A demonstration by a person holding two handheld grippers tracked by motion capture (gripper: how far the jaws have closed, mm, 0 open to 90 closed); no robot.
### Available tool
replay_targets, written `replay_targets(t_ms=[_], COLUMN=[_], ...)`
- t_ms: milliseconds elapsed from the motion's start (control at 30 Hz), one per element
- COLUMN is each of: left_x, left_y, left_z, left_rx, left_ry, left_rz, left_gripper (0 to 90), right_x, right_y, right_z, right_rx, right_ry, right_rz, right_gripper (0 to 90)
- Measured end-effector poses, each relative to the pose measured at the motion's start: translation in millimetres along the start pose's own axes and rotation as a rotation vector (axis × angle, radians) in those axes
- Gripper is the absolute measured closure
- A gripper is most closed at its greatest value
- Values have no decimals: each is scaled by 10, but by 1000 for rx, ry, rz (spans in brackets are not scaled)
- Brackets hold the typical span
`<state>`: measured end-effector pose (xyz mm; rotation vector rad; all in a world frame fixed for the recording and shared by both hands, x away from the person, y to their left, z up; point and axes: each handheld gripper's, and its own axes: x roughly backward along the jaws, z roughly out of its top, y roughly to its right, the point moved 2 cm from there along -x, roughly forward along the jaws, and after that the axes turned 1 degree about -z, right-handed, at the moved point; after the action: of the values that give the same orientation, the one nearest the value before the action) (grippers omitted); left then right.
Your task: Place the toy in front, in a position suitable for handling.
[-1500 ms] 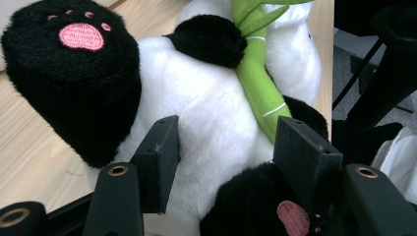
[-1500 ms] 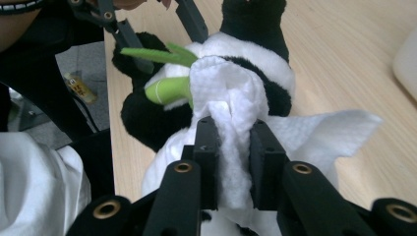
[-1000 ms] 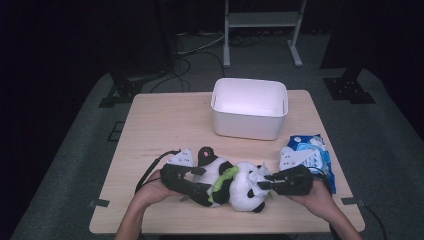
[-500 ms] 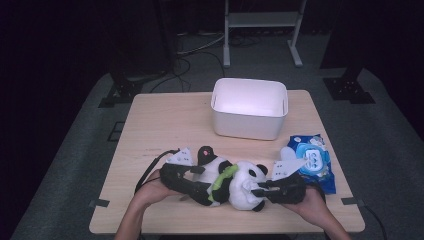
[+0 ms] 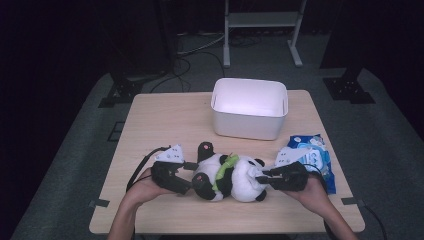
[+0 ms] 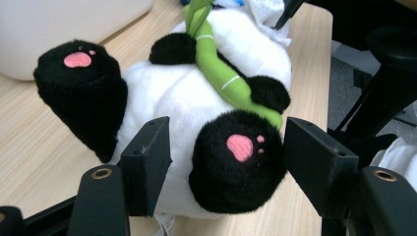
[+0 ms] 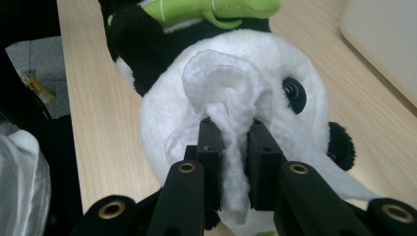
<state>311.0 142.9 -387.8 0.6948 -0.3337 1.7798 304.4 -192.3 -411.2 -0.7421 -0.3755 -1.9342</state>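
Lying on its side near the front edge of the tabletop [image 5: 150,125], a stuffed panda [image 5: 227,177] sits between the two claws, its feet toward the person's left and its head toward the right. A green plush bamboo stalk [image 5: 223,170] runs across its belly.

The left claw [image 5: 186,187] stands open around one black foot [image 6: 238,160] with a pink paw print: in the left gripper view the two jaws stand on either side of that foot, the left jaw just beside it and the right jaw just beside or touching it (I cannot tell which). The other foot [image 6: 81,93] sticks up farther off, toward the white bin.

The right claw [image 7: 231,147] is closed tight on a white wipe [image 7: 223,93], which bunches above the jaws and presses against the panda's white face, just beside its black eye [image 7: 294,92]. In the high view this claw [image 5: 262,176] meets the panda's head, with the person's right hand [image 5: 312,192] behind it.

A white bin [image 5: 250,107] stands at the back middle of the tabletop, well apart from the toy. A blue and white packet of wipes [image 5: 312,155] lies at the right edge, just beyond the right claw (partly covered by it).
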Motion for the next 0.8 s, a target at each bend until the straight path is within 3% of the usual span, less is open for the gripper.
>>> replay_targets(t_ms=[100,333,667,800], left_x=[-49,-142,-172,-151], left_y=[-10,33,43,30], left_z=[-25,-46,-55,-65], left_rx=[0,-25,-25,-21], left_ry=[-20,-60,-63,-63], left_rz=[-17,-71,-73,-70], left_gripper=[354,509,516,517], right_x=[-7,-111,-543,-596], right_y=[-41,-199,-495,-503], right_z=[38,254,670,751], right_rx=[10,70,193,201], right_ry=[3,14,-19,-36], right_rz=[6,50,138,143], right_gripper=[780,778,778,778])
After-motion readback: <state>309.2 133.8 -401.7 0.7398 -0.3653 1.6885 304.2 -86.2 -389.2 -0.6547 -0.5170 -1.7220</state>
